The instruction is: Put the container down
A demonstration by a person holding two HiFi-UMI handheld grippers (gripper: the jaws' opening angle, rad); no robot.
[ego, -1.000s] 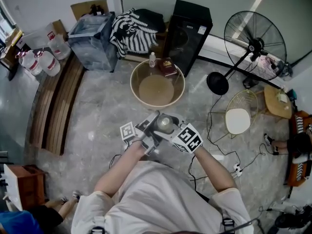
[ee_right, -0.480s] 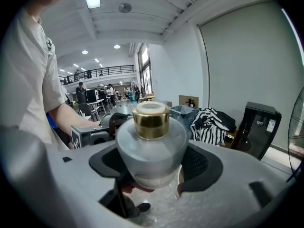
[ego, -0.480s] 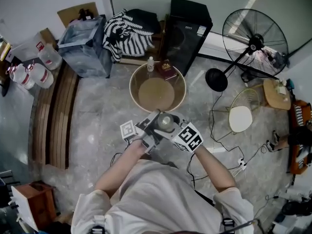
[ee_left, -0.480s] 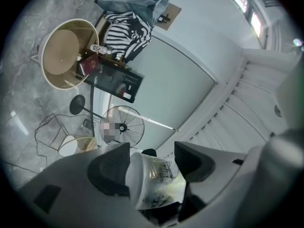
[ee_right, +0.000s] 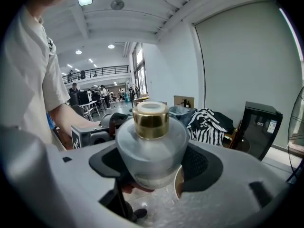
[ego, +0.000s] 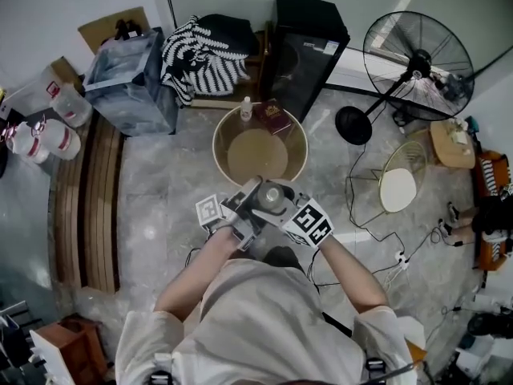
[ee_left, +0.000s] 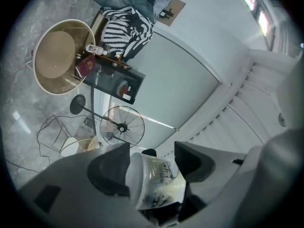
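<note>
right gripper view: my right gripper (ee_right: 154,164) clamps the frosted, gold-capped container (ee_right: 152,144) aloft, my left gripper (ee_left: 152,165) pinches a printed cup (ee_left: 156,184), so setting it down is not yet done.

Marble floor (ego: 168,191). Round beige tub (ego: 223,135), with a small bottle (ego: 247,108) and a dark red book (ego: 273,114) at its far edge. Beyond: black cabinet (ego: 304,42), striped cloth (ego: 200,54), grey storage bin (ego: 128,87). Pedestal fan (ego: 417,54) at right, wire stool (ego: 398,188) near it. Water jugs (ego: 60,139) far left.

Frosted white container (ee_right: 151,151), gold collar (ee_right: 150,122); black-white striped cloth (ego: 200,54).
</note>
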